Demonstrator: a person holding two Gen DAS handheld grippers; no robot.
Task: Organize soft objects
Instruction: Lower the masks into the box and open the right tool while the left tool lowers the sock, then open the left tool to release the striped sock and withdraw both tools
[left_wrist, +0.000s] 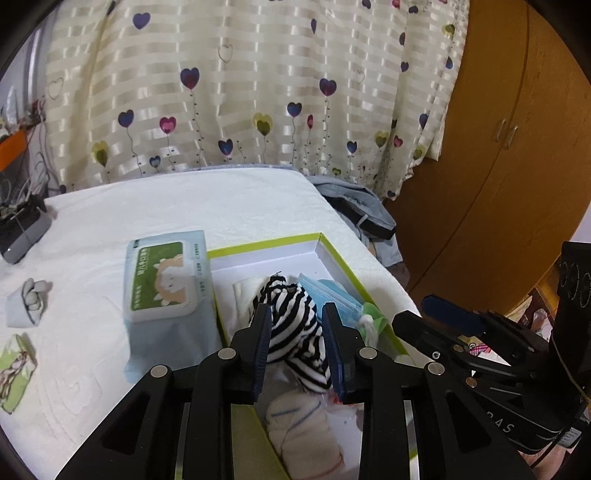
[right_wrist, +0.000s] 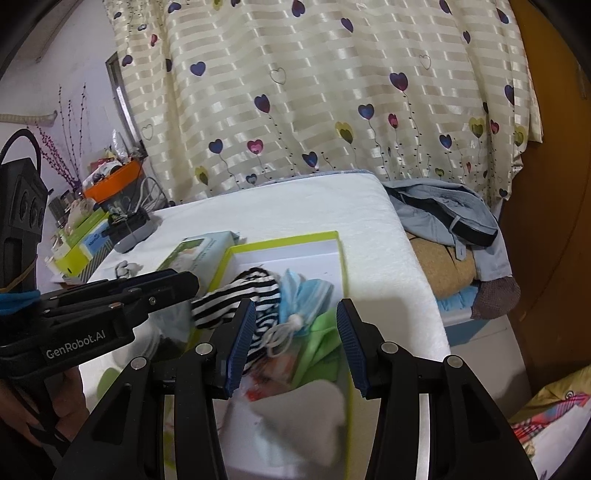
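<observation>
A white box with a lime-green rim (left_wrist: 266, 245) (right_wrist: 288, 238) lies on the white towel-covered table. In it are a black-and-white striped cloth (left_wrist: 291, 328) (right_wrist: 236, 291), a blue face mask (left_wrist: 332, 291) (right_wrist: 310, 291), a green cloth (left_wrist: 375, 314) (right_wrist: 325, 343) and a white sock with blue lines (left_wrist: 303, 424). My left gripper (left_wrist: 296, 308) hangs over the box, open, with the striped cloth lying loose between its pads. My right gripper (right_wrist: 295, 303) is open above the mask and green cloth, gripping nothing.
Left of the box lie a wet-wipes pack (left_wrist: 166, 280), a small white roll (left_wrist: 29, 299) and a green tissue pack (left_wrist: 14, 369). A dark device (left_wrist: 22, 232) sits at the far left. A grey-blue garment (right_wrist: 443, 214) is piled off the table's right, by a wooden wardrobe (left_wrist: 498, 147).
</observation>
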